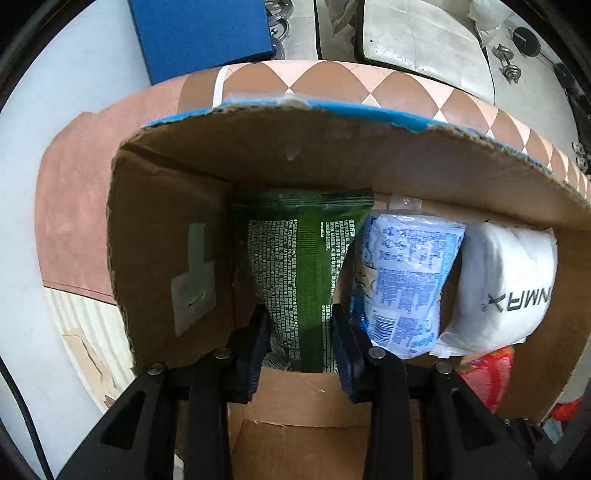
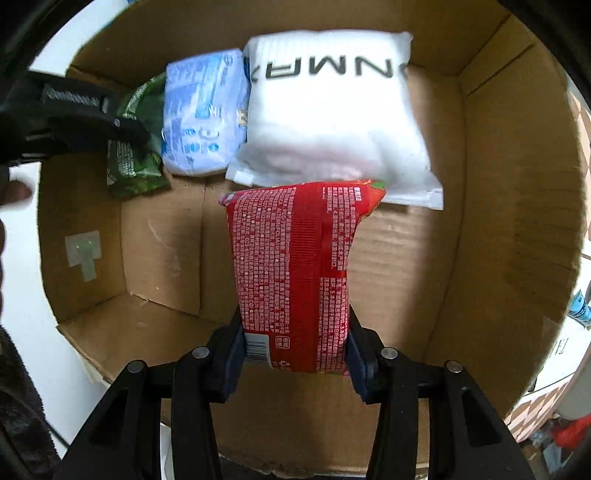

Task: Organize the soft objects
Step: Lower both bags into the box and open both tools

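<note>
An open cardboard box (image 1: 166,229) holds several soft packs along its far wall. My left gripper (image 1: 300,315) is shut on a green pack (image 1: 295,251) whose far end sits in the box's left corner. Beside it stand a blue-and-white pack (image 1: 406,277) and a white pack (image 1: 506,288) with black letters. My right gripper (image 2: 294,325) is shut on a red pack (image 2: 291,258) above the box floor. The red pack's far end reaches the near edge of the white pack (image 2: 332,110). In the right wrist view the green pack (image 2: 135,166) is partly hidden behind the left gripper's black fingers (image 2: 125,127).
The box rests on a brown-and-pink checkered cloth (image 1: 369,85). Beyond it lie a blue board (image 1: 203,33) and a small dumbbell (image 1: 509,62). A person's fingers (image 2: 14,192) and a dark fuzzy sleeve (image 2: 18,387) show at the left edge. Bare cardboard floor (image 2: 162,258) lies left of the red pack.
</note>
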The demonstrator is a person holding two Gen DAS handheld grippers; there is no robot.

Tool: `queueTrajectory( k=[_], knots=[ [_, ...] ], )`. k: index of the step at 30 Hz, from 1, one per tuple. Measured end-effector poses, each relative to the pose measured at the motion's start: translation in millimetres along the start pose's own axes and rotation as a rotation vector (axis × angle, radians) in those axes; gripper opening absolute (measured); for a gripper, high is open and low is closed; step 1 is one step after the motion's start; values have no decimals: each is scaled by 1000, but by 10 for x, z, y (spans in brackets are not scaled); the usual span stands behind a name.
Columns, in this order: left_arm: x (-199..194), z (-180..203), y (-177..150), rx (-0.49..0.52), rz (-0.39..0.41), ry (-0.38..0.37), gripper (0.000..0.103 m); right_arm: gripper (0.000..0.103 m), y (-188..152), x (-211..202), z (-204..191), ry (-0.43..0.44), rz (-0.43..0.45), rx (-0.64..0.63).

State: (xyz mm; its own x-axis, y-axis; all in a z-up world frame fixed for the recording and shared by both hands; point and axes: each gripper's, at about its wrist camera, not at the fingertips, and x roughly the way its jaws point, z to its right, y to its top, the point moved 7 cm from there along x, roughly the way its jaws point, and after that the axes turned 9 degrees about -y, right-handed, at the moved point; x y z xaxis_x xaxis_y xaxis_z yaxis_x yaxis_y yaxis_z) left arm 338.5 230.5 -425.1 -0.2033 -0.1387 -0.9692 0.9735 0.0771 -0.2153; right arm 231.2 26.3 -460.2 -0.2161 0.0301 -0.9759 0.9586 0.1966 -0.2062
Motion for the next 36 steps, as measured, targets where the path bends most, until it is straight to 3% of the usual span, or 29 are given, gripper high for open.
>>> queueTrajectory(
  k=[3, 5, 6, 9, 12, 15, 24, 36],
  knots=[
    [-95, 14, -11, -16, 16, -32, 45, 64, 4, 2, 2, 6, -11, 11],
    [-212, 38, -34, -12, 45, -43, 58, 79, 5, -49, 17, 4, 1, 19],
    [-274, 51, -50, -6, 60, -43, 67, 79, 2, -83, 17, 8, 9, 21],
    [-488, 98, -158, 4, 106, -60, 71, 80, -21, -213, 66, 6, 23, 31],
    [-695, 108, -336, 17, 159, -61, 94, 96, -45, -402, 170, -11, 70, 46],
    [-855, 132, -583, 35, 220, -71, 95, 103, -103, -592, 263, -31, 125, 58],
    [-1175, 149, -1372, 27, 377, -81, 95, 103, -452, -1041, 393, -107, 305, 77],
    [-1453, 225, -2034, 46, 512, -18, 95, 103, -1070, -1575, 405, -117, 465, 59]
  ],
)
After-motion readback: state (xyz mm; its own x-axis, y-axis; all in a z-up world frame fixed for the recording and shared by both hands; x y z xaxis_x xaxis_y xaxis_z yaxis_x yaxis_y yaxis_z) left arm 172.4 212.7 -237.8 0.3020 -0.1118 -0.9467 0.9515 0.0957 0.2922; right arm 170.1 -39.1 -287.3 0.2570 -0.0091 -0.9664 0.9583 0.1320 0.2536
